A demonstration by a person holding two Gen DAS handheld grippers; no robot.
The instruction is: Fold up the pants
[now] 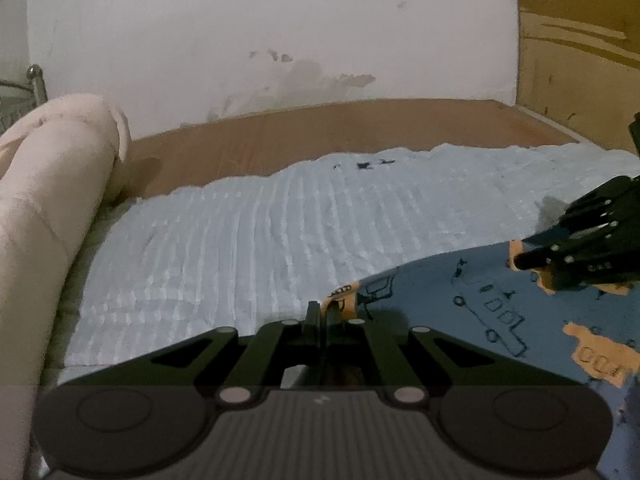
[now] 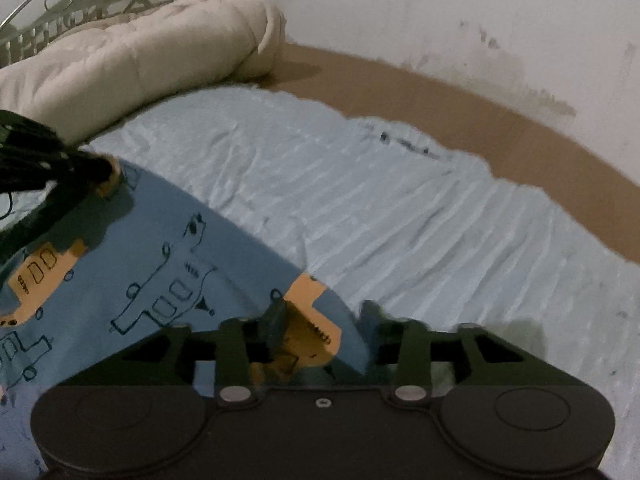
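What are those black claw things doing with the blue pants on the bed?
A person is folding the pants, holding a claw in each hand. The pants are blue with orange patches and little drawings, lying on a pale blue bedspread. The left gripper is shut, pinching one corner of the pants. The right gripper has its jaws apart with the other corner between them, so it does not seem to be pinching. A rolled cream quilt lies at the head of the bed.
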